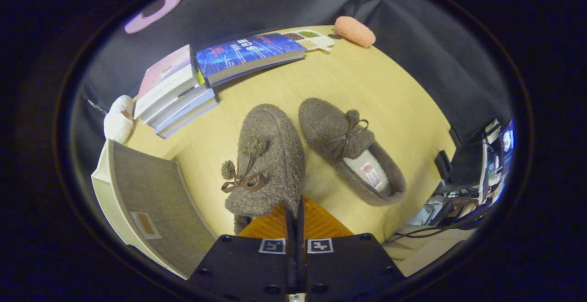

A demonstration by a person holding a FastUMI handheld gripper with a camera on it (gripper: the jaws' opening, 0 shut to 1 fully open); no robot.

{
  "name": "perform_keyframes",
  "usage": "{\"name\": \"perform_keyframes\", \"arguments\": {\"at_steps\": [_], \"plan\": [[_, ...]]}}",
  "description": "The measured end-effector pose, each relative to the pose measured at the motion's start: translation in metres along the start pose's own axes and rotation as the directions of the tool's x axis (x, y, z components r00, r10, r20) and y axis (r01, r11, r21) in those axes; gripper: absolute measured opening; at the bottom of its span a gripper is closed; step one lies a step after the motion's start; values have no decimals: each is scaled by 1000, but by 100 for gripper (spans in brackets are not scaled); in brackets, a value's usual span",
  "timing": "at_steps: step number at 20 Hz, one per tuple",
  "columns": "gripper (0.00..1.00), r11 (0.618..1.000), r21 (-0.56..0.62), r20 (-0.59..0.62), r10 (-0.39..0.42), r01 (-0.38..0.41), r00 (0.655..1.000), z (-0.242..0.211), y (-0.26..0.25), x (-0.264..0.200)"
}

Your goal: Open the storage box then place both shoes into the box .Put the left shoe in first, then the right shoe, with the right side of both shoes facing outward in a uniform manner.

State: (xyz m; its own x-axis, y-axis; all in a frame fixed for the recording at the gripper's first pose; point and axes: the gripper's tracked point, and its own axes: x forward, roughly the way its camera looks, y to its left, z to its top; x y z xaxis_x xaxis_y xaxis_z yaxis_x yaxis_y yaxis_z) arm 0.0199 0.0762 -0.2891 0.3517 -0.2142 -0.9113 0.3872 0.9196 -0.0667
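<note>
Honestly the slipper grab is the sketchy part: the gripper (296,210) has its two orange ribbed fingers (270,224) pressed together with hardly a gap, and they seem to pinch the heel edge of the nearer fuzzy grey-brown slipper with pompoms and a brown bow (266,164), though the contact itself is hidden so I can't swear to it. That slipper sits tilted on its side just ahead of the fingers, and if only a thin bit of fluffy fabric is caught, I'd guess it slides out or swings round, so the wrong side ends up facing out. The second matching slipper (351,150) lies flat just beside it, opening up, white lining and a label showing, close enough to get knocked. The beige fabric storage box (151,201) is off to the left of the fingers, and I can't tell if that flat panel is its lid or a side, so clipping it on the way in is another risk. Everything's on a pale yellow wooden table (367,86), with a stack of books (183,91), a blue-covered book (250,54), a little tray of samples (309,38), an orange sponge-like lump (354,31) and a white plush thing (118,118) towards the far edge. Black cloth behind, cables and gear on the right.
</note>
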Motion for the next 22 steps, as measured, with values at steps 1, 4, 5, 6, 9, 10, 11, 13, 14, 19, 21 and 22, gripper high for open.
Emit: {"name": "perform_keyframes", "arguments": {"at_steps": [1, 4, 5, 6, 9, 10, 11, 13, 14, 19, 21, 22], "plan": [[3, 1000, -7, 11, -18, 18, 1000, 2, 1, -15], [4, 995, -49, 38, -84, 85, 996, 7, 7, -63], [4, 993, -61, 47, -101, 104, 994, 10, 12, -81], [3, 991, -71, 55, -112, 116, 992, 11, 18, -99], [4, 994, -79, 67, -73, 78, 995, 11, 58, -150], [4, 996, -75, 65, -44, 49, 997, 7, 75, -164], [4, 997, -75, 59, -12, 16, 998, 1, 94, -176], [4, 995, -90, 35, 47, -44, 998, -16, 129, -193], [4, 992, -105, 18, 74, -72, 997, -27, 145, -195], [4, 965, -252, -49, 65, -75, 997, -68, 187, -164], [4, 949, -309, -56, 38, -53, 998, -70, 193, -149], [4, 947, -318, -59, 35, -52, 998, -70, 199, -142]]}}
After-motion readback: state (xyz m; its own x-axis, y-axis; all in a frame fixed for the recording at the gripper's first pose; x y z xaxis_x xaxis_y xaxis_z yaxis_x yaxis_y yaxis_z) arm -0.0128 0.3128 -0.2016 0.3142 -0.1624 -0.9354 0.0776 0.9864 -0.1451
